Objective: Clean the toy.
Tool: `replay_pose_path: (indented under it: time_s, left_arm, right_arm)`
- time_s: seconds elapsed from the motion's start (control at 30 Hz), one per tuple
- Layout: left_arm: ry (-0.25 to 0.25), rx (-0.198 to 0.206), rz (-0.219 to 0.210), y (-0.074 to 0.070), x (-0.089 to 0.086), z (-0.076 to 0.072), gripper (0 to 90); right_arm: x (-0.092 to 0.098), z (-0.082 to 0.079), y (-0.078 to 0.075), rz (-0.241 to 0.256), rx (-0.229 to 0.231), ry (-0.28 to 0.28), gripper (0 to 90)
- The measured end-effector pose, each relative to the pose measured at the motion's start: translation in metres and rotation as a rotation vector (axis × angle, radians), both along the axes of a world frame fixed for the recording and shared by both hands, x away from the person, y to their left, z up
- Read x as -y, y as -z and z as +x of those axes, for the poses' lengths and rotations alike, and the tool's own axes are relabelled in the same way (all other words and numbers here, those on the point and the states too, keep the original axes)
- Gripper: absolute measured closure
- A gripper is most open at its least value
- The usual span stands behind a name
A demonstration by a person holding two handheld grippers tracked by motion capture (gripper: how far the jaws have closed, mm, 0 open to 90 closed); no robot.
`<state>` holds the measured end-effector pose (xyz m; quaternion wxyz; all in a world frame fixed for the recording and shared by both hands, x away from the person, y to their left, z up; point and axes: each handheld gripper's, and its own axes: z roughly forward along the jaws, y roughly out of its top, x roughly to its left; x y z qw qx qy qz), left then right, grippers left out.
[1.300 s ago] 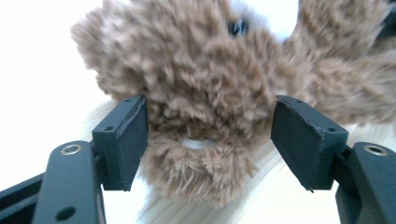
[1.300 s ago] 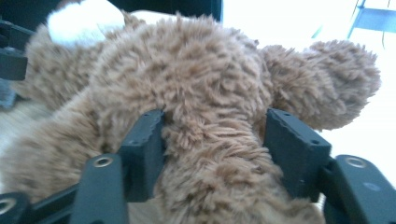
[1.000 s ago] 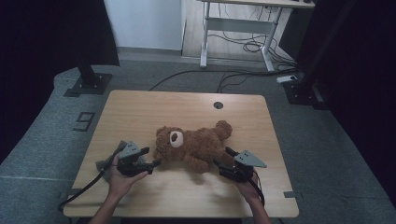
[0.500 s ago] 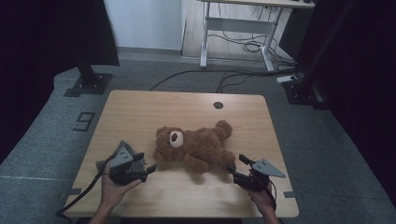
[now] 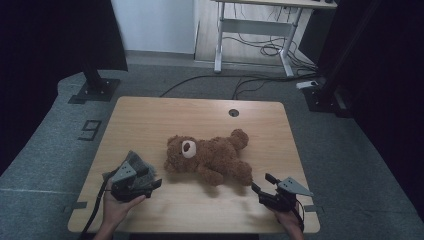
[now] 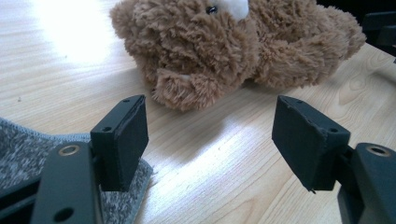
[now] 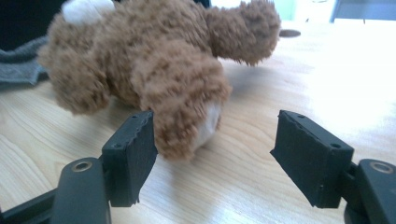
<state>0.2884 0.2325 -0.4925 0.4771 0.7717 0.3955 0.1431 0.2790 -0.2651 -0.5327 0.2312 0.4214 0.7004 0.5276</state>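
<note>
A brown teddy bear (image 5: 210, 156) lies on its side near the middle of the wooden bench (image 5: 150, 120), head toward the person's left and legs toward the right. From the high view, the left gripper (image 5: 150, 184) rests low near the front left of the bench, just beside the bear's head, and the right gripper (image 5: 261, 186) sits near the front right edge, close to the bear's nearer leg; both are held in hands that come in from the bottom. The left gripper view (image 6: 212, 140) adds detail: its jaws stand wide apart with nothing between them, pointing at the bear's head and ear, with a grey cloth (image 6: 28, 144) lying under the left jaw. The right gripper view (image 7: 212, 154) shows its jaws also spread, empty, with the bear's foot just beyond the left jaw and the grey cloth far behind.
</note>
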Motion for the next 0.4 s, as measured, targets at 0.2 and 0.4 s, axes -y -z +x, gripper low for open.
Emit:
replay_pose_path:
  time_s: [0.2,0.4]
  left_arm:
    - [-0.013,0.001,-0.005,0.0001,-0.0054,0.0009,27.4]
    - [-0.02,0.007,-0.012,-0.0017,-0.0081,0.0005,27.3]
  right_arm:
    - [-0.0018,0.0022,0.0038,-0.013,-0.011,-0.004,28.2]
    - [0.0015,0.0024,0.0031,-0.004,-0.006,0.0,28.0]
